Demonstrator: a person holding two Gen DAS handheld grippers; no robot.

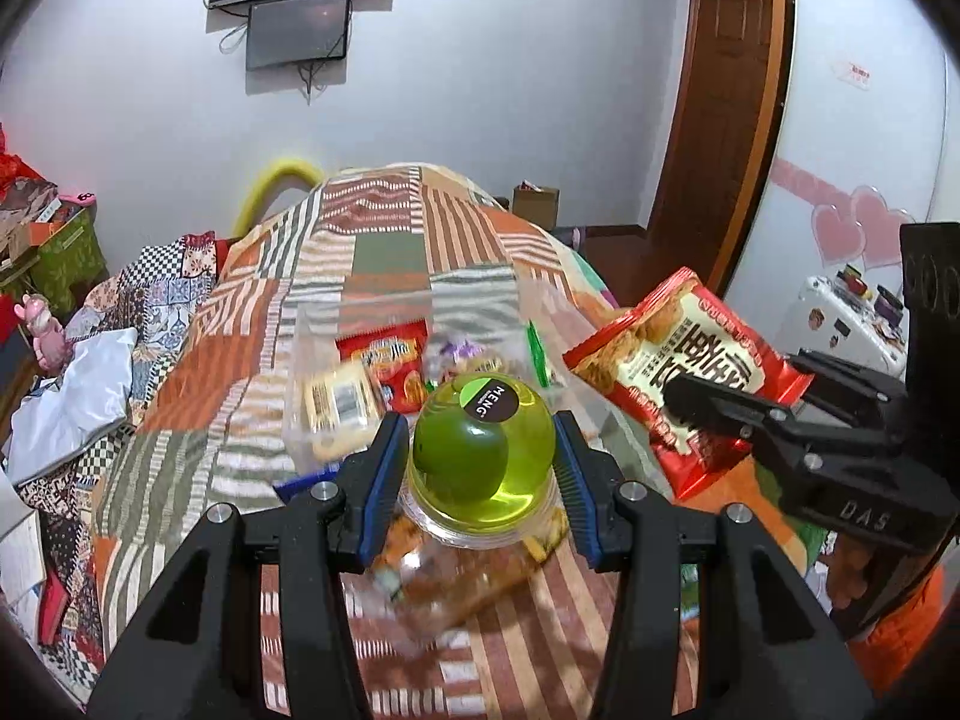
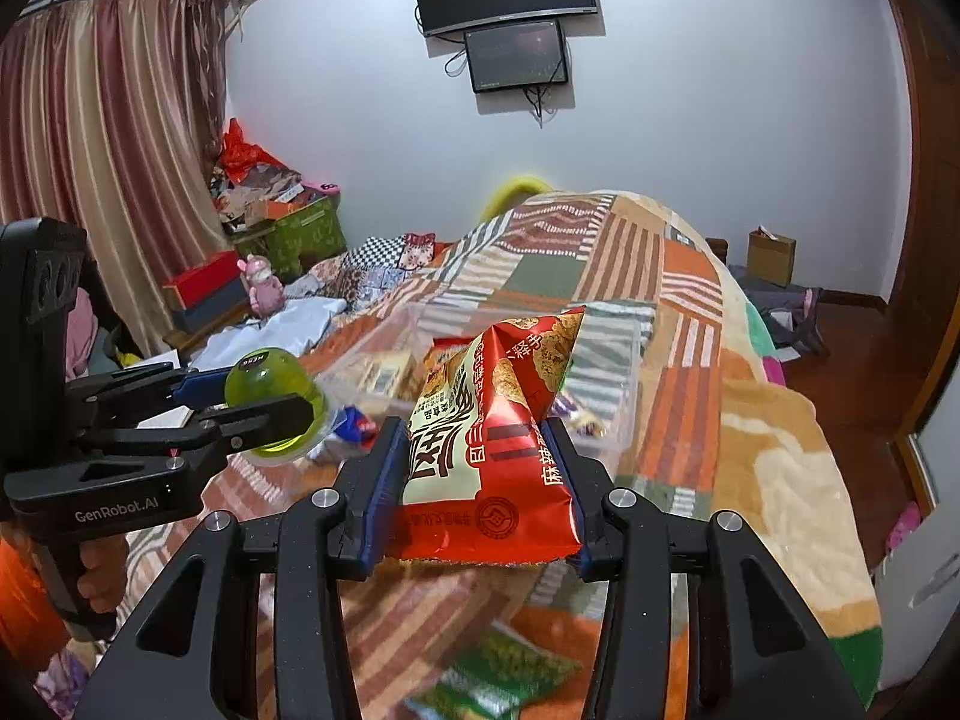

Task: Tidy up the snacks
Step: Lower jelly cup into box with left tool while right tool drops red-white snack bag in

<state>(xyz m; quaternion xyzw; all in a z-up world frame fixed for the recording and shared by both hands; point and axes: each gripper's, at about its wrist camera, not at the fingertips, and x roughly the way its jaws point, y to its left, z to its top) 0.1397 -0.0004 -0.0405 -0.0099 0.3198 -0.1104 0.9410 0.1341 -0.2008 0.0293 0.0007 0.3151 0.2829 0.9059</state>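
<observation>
My left gripper (image 1: 480, 462) is shut on a green jelly cup (image 1: 480, 450) with a black round label, held above the bed. It also shows in the right wrist view (image 2: 276, 396). My right gripper (image 2: 480, 480) is shut on a red snack bag (image 2: 498, 432) with pictures of fried pieces, also seen in the left wrist view (image 1: 678, 372). A clear plastic box (image 1: 312, 360) lies ahead on the bedspread and holds several snack packets (image 1: 384, 372). Both held snacks hover near the box's near side.
A striped patchwork bedspread (image 1: 384, 252) covers the bed. A green snack packet (image 2: 504, 672) lies on the bed below my right gripper. Clutter and boxes (image 2: 282, 228) stand at the left by the curtain. Two screens (image 2: 510, 18) hang on the far wall.
</observation>
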